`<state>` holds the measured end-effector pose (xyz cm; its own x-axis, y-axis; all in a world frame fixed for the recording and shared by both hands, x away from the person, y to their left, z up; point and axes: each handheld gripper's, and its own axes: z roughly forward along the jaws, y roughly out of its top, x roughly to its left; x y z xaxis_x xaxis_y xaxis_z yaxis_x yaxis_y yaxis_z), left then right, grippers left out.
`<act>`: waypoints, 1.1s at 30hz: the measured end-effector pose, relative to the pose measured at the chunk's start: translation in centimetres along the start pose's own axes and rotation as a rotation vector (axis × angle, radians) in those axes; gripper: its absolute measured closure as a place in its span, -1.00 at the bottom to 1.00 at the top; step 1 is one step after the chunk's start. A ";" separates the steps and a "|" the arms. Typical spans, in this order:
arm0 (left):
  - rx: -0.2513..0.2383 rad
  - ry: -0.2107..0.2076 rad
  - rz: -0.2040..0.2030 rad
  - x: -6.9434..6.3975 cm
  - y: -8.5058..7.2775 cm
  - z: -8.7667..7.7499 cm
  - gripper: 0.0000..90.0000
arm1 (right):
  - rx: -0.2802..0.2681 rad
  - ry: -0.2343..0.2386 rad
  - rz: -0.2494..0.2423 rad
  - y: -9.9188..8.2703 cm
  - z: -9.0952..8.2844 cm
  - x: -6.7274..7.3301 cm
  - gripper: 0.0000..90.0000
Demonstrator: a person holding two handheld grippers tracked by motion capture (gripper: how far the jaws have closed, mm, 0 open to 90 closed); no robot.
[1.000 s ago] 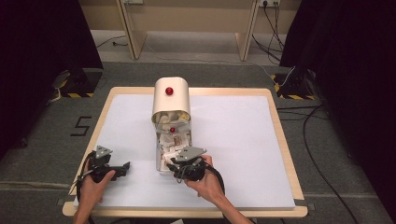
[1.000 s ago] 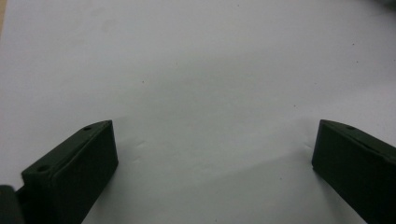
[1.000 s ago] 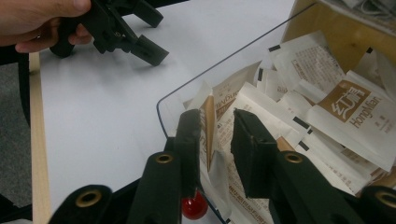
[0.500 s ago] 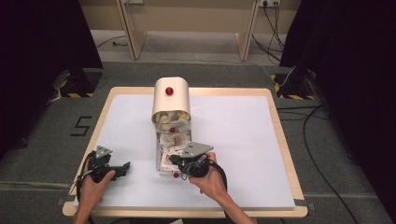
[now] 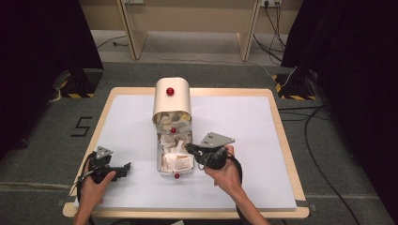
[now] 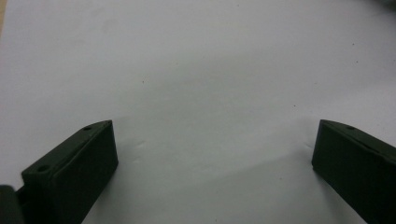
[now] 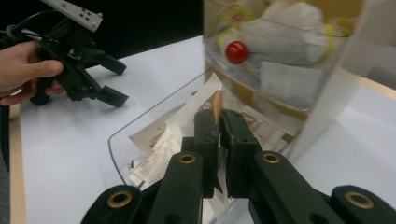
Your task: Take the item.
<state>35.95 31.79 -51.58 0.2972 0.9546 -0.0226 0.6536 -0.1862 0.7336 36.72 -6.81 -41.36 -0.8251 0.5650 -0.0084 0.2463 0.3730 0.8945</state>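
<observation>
1. The table [image 5: 244,122] was the largest thing, a flat white matte sheet with a pale wood rim; it lay bare apart from the dispenser and the two grippers.
2. The dispenser [image 5: 172,101] stood at mid-table, a cream box with a rounded top and a red knob; its clear curved drawer [image 5: 174,154] was pulled toward the person and packed with white and yellow paper sachets.
3. The right gripper [image 7: 218,135] sat just beside the drawer's right wall, jaws reaching over the rim; they were pinched shut on a thin white sachet [image 7: 198,105], which stood up between them above the heap, so the thing in hand was at the drawer's near end.
4. Judged from this, the step was drawing one sachet out; a straight, slow lift clear of the wall would serve best, since the paper looked limp and its neighbours might drag along.
5. The left gripper [image 6: 215,154] rested on the table's near-left part, well apart from the drawer; its jaws stood wide apart over bare sheet, holding nothing.
</observation>
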 end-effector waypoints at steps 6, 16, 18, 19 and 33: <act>0.000 0.000 0.000 0.0 0.0 0.0 -1.00 | -0.015 -0.047 0.024 -0.2 -1.5 -1.7 0.90; -0.001 0.000 -0.001 0.0 0.0 0.0 -1.00 | -0.011 -0.125 0.065 -1.3 -3.2 -4.3 0.90; -0.001 0.000 -0.001 0.0 0.0 0.0 -1.00 | -0.007 -0.141 0.075 -1.6 -3.4 -4.8 0.90; -0.001 0.000 -0.001 0.0 0.0 0.0 -1.00 | -0.007 -0.147 0.080 -1.8 -3.5 -5.0 0.90; 0.000 0.000 0.000 0.0 0.0 0.0 -1.00 | -0.005 -0.221 0.140 -3.4 -5.7 -7.7 0.90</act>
<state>35.95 31.79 -51.58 0.2973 0.9545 -0.0229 0.6534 -0.1859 0.7339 39.35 -16.64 -41.84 -0.6518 0.7581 0.0192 0.3476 0.2762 0.8960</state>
